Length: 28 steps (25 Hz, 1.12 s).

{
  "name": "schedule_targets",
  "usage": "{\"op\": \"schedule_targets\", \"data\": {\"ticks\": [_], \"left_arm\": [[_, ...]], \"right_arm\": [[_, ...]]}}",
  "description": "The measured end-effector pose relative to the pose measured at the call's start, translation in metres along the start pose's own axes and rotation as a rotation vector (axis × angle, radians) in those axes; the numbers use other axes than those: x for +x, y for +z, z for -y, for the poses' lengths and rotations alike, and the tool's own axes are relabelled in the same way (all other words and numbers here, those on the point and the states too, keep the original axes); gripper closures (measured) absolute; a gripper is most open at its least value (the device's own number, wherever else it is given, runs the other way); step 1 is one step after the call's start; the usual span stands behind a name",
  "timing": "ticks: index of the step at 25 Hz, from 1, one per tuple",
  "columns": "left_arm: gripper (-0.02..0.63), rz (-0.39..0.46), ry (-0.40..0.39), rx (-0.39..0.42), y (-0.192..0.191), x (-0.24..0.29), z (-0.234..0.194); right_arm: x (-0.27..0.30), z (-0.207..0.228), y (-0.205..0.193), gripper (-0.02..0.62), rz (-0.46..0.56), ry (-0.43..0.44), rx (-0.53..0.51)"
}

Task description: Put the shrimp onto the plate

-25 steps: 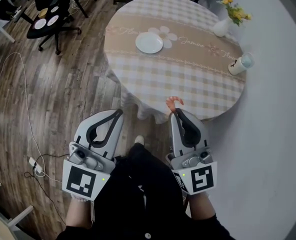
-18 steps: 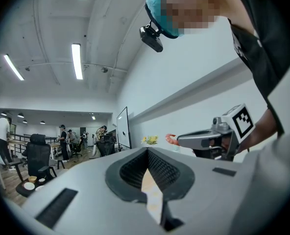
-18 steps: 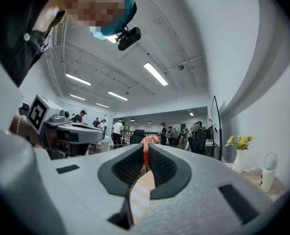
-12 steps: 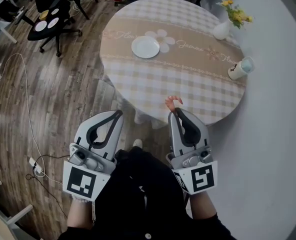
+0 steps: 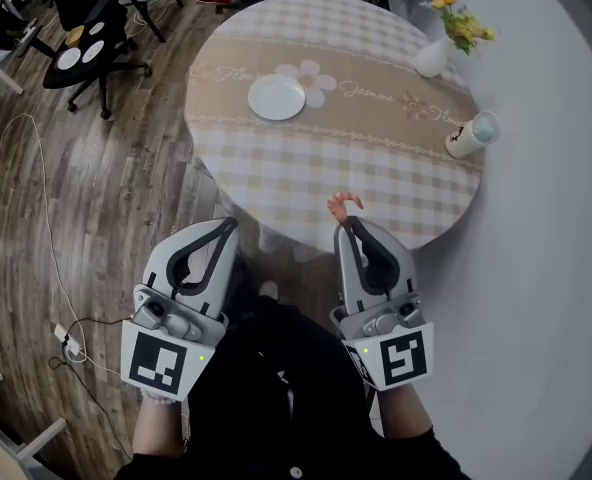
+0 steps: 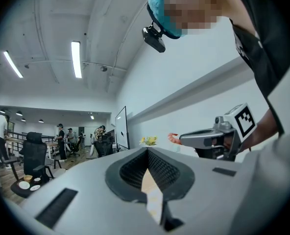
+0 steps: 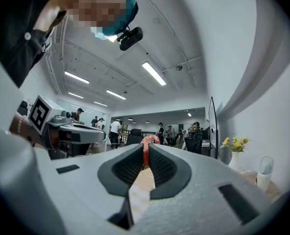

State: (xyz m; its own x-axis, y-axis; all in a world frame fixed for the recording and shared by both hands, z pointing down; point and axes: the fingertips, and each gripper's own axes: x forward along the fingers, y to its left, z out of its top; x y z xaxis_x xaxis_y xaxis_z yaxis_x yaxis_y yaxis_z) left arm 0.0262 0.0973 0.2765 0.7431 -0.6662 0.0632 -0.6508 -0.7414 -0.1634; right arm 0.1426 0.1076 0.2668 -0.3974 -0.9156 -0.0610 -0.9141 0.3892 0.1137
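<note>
My right gripper is shut on a pink-orange shrimp, whose curled body sticks out past the jaw tips at the near edge of the round table. In the right gripper view the shrimp is pinched between the closed jaws. A white plate lies on the beige band of the tablecloth, far beyond and left of the shrimp. My left gripper is shut with nothing in it, hanging over the wooden floor left of the table. The left gripper view shows the right gripper with the shrimp at its tip.
The round table carries a white vase of yellow flowers at its far right and a small white cup near its right edge. An office chair with discs on it stands far left. Cables run across the floor.
The view has moved closer to the table: table and plate have slid left and nearer in the picture. Both grippers keep their pose, and the shrimp stays clamped in the right one.
</note>
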Motion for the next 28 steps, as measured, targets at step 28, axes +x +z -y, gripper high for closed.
{"op": "schedule_targets", "data": {"ticks": [28], "left_arm": [[0.606, 0.034, -0.187, -0.005, -0.013, 0.086, -0.124]], "right_arm": [[0.127, 0.028, -0.014, 0.574, -0.062, -0.181, -0.004]]}}
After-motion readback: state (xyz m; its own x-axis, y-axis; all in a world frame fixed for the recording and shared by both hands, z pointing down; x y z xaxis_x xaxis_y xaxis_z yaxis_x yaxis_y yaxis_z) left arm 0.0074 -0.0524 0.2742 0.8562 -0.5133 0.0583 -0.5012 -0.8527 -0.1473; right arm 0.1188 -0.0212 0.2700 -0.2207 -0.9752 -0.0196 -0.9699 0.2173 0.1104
